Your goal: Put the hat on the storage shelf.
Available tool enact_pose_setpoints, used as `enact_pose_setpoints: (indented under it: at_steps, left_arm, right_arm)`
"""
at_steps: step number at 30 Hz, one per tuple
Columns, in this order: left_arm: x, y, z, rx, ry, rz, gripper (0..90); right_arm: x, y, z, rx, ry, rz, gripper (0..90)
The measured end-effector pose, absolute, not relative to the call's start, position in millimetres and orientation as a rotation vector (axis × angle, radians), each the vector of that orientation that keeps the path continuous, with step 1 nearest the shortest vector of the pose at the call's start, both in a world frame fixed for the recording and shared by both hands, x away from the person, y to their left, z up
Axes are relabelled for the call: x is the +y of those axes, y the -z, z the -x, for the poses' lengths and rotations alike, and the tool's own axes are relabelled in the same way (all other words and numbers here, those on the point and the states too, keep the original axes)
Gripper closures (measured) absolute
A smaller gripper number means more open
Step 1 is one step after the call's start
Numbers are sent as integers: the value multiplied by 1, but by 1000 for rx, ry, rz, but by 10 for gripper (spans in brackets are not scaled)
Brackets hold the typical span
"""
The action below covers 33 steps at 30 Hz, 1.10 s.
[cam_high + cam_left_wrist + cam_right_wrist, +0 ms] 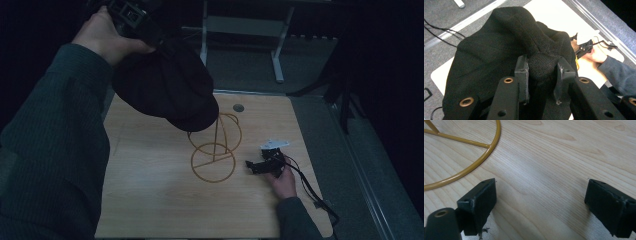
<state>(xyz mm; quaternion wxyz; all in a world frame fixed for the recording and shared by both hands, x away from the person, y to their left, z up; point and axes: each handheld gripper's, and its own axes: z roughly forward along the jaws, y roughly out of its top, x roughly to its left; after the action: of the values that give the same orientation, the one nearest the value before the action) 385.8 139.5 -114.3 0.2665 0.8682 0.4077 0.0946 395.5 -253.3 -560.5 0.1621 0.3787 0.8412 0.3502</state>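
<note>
A black fabric cap hangs in the air over the back of the wooden table, held by my left gripper from above. In the left gripper view, the left gripper is shut on a bunched fold of the cap. The cap's brim covers the top of a gold wire stand, which stands mid-table on a ring base. To the right of that stand, my right gripper lies low on the table, pointing at the ring. The right gripper is open and holds nothing, with the ring ahead at its left.
A round grommet hole sits near the table's far edge. A cable trails from the right gripper off the table's right side. A metal frame with legs stands on the grey floor behind the table.
</note>
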Motion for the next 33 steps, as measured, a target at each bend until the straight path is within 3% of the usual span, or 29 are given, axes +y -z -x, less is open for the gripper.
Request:
enact_pose_setpoints:
  at_steps: [33]
  left_arm:
    - [84, 146, -402, 999, -151, -2343, 684]
  right_arm:
    - [-253, 561, -395, 2401, -1000, -1081, 102]
